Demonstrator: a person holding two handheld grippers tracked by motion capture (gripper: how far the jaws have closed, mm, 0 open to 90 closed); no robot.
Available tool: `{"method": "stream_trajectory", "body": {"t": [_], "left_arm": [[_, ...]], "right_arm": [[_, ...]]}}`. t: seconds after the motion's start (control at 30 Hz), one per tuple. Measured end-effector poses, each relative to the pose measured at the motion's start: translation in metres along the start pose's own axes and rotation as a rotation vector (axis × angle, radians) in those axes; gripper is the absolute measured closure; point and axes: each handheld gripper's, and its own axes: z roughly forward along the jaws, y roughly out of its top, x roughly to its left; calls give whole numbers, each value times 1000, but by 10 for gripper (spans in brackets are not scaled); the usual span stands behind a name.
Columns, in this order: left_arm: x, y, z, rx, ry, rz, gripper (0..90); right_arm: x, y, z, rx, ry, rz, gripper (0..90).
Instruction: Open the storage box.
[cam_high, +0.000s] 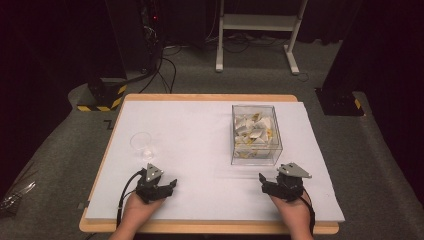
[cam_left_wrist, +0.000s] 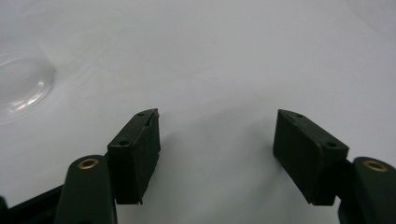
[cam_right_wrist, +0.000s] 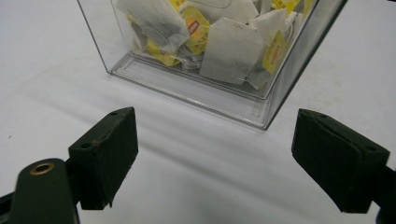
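The clear box (cam_high: 256, 135) serves as the landmark: it stands upright on the white table cover (cam_high: 200, 140), open side up, roughly square in plan so no long axis stands out, and it holds a loose heap of tea bags (cam_high: 254, 131) with yellow tags. In the right gripper view one lower corner of the box (cam_right_wrist: 261, 122) points toward the camera; its top is cut off by the upper edge, and the tea bags (cam_right_wrist: 229, 51) lie at mixed angles behind the clear wall.

The right gripper (cam_high: 267, 181) rests just in front of the box, on the person's side, apart from it, its jaws spread wide and empty.

The left gripper (cam_high: 169, 186) lies well to the left of the box, jaws likewise wide apart with nothing between them. A clear cup (cam_high: 142, 142) stands well left of the box, just beyond the left gripper; its outline is faint against the cover. In the left gripper view the cup (cam_left_wrist: 21, 91) is cut off at the left edge, so I cannot tell whether it holds anything.
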Motion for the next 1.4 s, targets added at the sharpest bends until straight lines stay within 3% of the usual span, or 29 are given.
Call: {"method": "stream_trajectory", "body": {"t": [0.9, 1.4], "left_arm": [[0, 0, 0, 1, 0, -1, 318], [0, 0, 0, 1, 1, 0, 319]], "right_arm": [[23, 6, 3, -15, 49, -30, 164], [25, 11, 6, -11, 35, -29, 172]]}}
